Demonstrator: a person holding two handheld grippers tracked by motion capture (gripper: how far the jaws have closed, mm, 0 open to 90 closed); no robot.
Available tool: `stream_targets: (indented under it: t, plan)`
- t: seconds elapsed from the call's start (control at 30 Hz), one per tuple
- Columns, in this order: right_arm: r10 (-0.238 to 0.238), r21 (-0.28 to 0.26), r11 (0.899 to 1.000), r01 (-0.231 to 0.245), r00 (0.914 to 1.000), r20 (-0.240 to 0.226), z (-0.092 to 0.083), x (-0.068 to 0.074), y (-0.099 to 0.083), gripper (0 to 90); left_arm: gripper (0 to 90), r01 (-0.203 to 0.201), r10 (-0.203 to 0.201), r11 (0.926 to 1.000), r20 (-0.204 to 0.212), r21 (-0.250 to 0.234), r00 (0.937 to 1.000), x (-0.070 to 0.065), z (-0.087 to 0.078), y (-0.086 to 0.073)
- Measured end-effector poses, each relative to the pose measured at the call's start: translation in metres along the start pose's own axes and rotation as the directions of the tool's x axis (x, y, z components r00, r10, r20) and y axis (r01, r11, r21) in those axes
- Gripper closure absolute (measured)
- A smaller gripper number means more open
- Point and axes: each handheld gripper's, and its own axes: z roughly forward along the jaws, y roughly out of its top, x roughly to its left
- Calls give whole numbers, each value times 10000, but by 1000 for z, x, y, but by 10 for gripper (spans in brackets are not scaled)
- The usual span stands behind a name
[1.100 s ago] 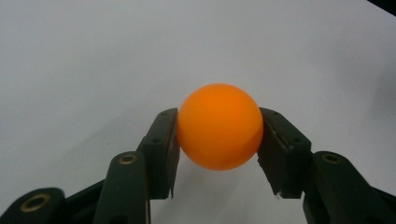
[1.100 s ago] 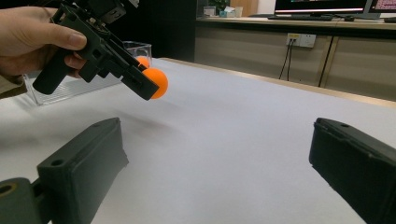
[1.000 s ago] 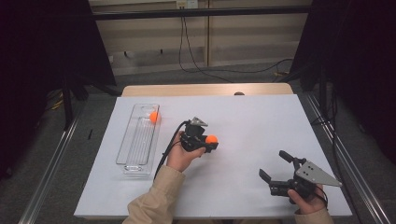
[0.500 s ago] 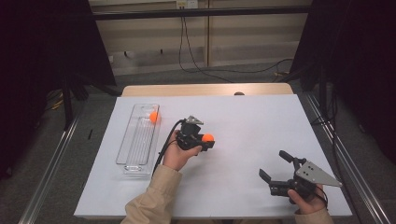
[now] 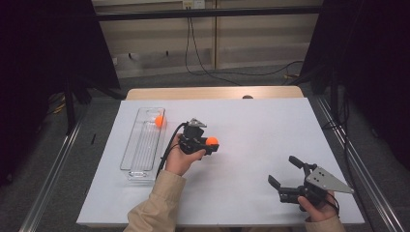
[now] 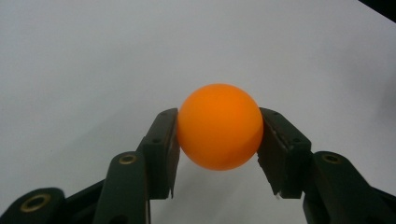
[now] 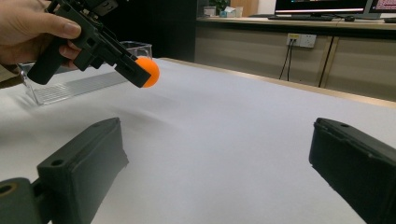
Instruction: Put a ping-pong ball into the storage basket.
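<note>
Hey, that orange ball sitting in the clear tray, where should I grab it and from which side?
Grip the ball across its middle, coming straight down from above. It is round, so any pair of opposite sides serves, but it sits at the far end of the narrow tray, whose walls probably block a level approach. Line the tongs along the tray's length so they fit.

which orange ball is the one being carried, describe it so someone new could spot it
On the white table, start at the long clear tray near its left edge, then move right to the left gripper, held up in the person's hand. The orange ball sits clamped between its black jaws, off the tabletop. The other orange ball lies loose in the tray's far end, touched by neither gripper.
</note>
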Motion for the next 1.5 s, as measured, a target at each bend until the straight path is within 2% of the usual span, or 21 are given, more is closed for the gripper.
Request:
stream_targets:
  t: [0.97, 1.3, 1.5]
  plan:
    - [8, -15, 10000, -8, 10000, 11, 0, -1, 0, 27, 509, 361, -362, 9993, -225, -67, 9991, 15, -11, -2]
    - [8, -20, 10000, -8, 10000, 6, 0, -1, 0, 27, 509, 368, -371, 9993, -345, -101, 9987, 18, -14, -2]
    - [17, -13, 10000, -17, 10000, 7, 0, 0, 0, 28, 509, 623, -635, 9976, -384, -304, 9972, 23, -22, -2]
